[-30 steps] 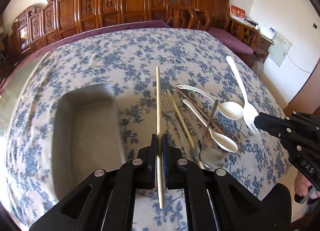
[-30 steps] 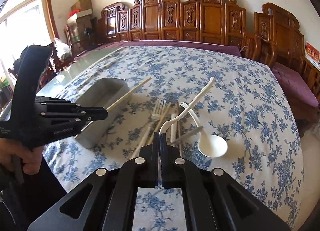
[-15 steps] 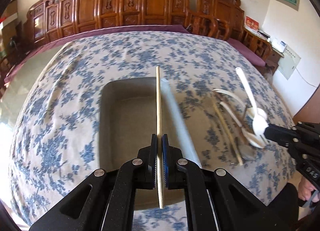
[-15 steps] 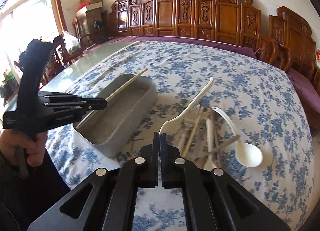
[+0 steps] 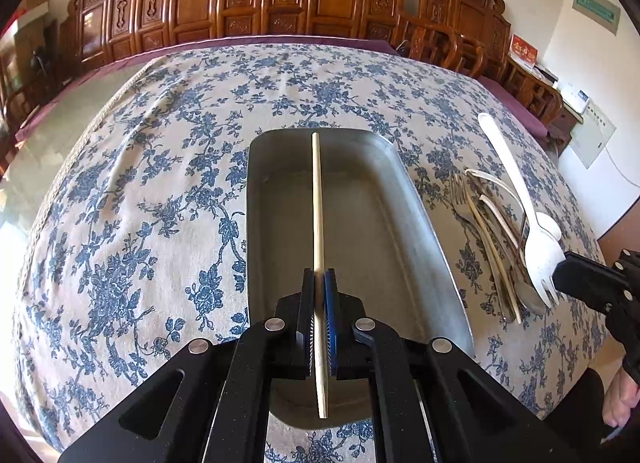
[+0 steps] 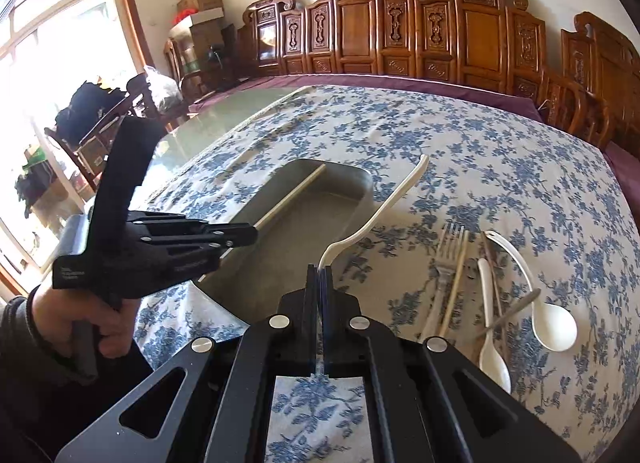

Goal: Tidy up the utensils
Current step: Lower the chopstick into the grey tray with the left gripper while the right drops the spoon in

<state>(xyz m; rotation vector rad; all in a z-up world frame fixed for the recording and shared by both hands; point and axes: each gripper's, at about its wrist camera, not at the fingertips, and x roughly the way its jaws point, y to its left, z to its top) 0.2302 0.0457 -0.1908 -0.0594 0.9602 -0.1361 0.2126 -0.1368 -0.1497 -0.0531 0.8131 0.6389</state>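
My left gripper (image 5: 319, 277) is shut on a pale wooden chopstick (image 5: 317, 199) and holds it lengthwise above the grey metal tray (image 5: 420, 223). From the right wrist view the same gripper (image 6: 252, 234) hangs over the tray (image 6: 360, 199) with the chopstick (image 6: 292, 195) slanting into it. My right gripper (image 6: 320, 269) is shut on a white plastic fork (image 6: 380, 211), gripped at the tine end, handle pointing away past the tray's right rim. In the left wrist view that fork (image 5: 520, 199) sticks up from the right gripper (image 5: 560, 283).
A pile of utensils lies right of the tray: a metal fork (image 6: 450, 255), another chopstick (image 6: 454, 287), two white spoons (image 6: 552, 323) and a metal spoon (image 6: 516, 309). Carved wooden chairs (image 6: 400, 31) line the far table edge. A person's hand (image 6: 80, 323) grips the left tool.
Both grippers have moved left. The chopstick, earlier over the cloth beside the pile, now hangs centred over the tray. The white fork has come alongside the tray's right rim.
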